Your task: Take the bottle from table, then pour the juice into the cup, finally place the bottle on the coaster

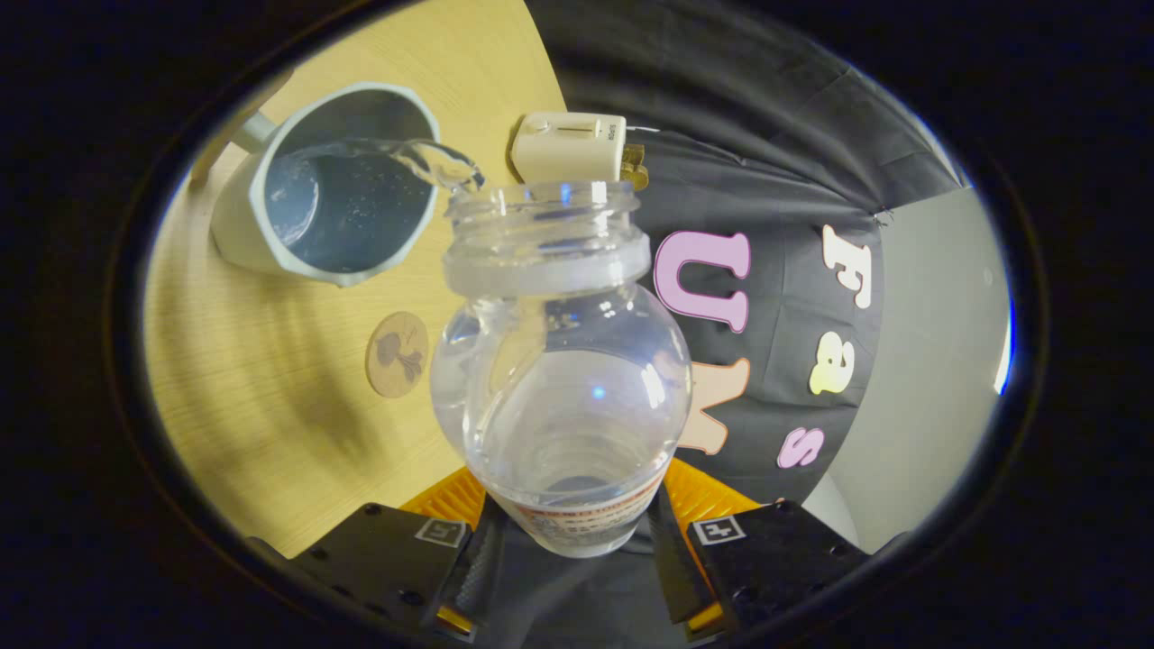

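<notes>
While the gripper [577,541] clamps both fingers on the clear plastic bottle [559,388], a clear stream [424,158] arcs from its uncapped mouth into the pale mug [315,180] beyond. Between mug and fingers, a round coaster [397,353] lies apart on open wooden table [261,424]. A cream box [572,146] sits at the table's edge, partly hidden behind the bottle's neck.

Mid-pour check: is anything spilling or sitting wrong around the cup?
Nothing stands out. The gripper is shut on the tilted bottle, and its clear stream arcs into the cup. No puddle shows on the table; the coaster lies flat.
</notes>
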Tool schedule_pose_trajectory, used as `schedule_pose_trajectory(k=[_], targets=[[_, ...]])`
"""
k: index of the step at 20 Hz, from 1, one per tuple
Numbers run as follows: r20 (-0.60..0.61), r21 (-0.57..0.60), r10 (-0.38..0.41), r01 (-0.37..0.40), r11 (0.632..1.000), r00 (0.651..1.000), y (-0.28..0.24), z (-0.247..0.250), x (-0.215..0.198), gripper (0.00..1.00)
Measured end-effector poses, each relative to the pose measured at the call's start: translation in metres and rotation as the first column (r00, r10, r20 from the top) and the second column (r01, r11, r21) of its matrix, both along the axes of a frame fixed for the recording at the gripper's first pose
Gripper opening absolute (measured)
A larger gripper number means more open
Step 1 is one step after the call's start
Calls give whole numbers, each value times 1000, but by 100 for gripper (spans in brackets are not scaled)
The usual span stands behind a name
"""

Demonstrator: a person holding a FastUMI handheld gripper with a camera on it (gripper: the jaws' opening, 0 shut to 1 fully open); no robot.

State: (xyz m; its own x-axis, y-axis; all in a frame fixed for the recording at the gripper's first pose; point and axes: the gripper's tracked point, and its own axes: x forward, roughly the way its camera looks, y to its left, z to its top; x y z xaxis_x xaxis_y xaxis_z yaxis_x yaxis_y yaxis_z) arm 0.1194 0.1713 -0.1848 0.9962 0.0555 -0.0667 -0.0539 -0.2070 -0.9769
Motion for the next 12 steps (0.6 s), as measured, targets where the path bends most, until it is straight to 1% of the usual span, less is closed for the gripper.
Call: schedule_pose_trajectory(k=[3, 12], targets=[[26, -20, 14, -14, 1000, 1000, 2, 7, -1, 77], [46, -41, 16, -14, 999, 999, 0, 17, -2, 77]])
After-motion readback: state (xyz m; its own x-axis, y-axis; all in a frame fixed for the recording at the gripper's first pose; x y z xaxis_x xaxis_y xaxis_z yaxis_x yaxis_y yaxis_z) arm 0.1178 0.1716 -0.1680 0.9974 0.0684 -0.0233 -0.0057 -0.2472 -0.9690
